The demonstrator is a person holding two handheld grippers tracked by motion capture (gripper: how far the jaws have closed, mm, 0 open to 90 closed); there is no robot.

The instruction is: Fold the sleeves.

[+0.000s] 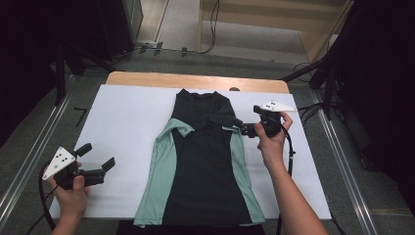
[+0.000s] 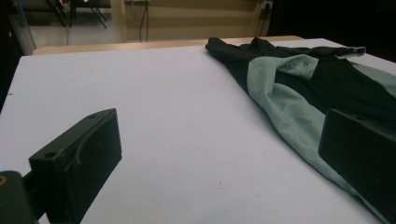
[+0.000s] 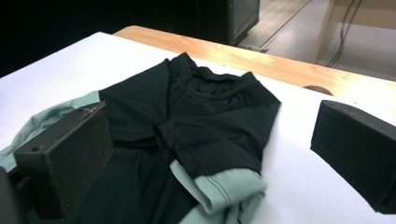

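Observation:
A black shirt with mint-green side panels lies flat on the white sheet, collar toward the far edge, both short sleeves folded in over the chest. My right gripper is at the shirt's right edge beside the folded right sleeve, jaws wide open and holding nothing; in the right gripper view the sleeve and collar lie between and beyond its jaws. My left gripper rests low over the bare sheet left of the shirt, open and empty. In the left gripper view the shirt lies ahead to the right.
The wooden table edge shows beyond the sheet. Metal rails run along the floor on the left and right. Cables trail on the floor behind the table. Bare sheet lies on both sides of the shirt.

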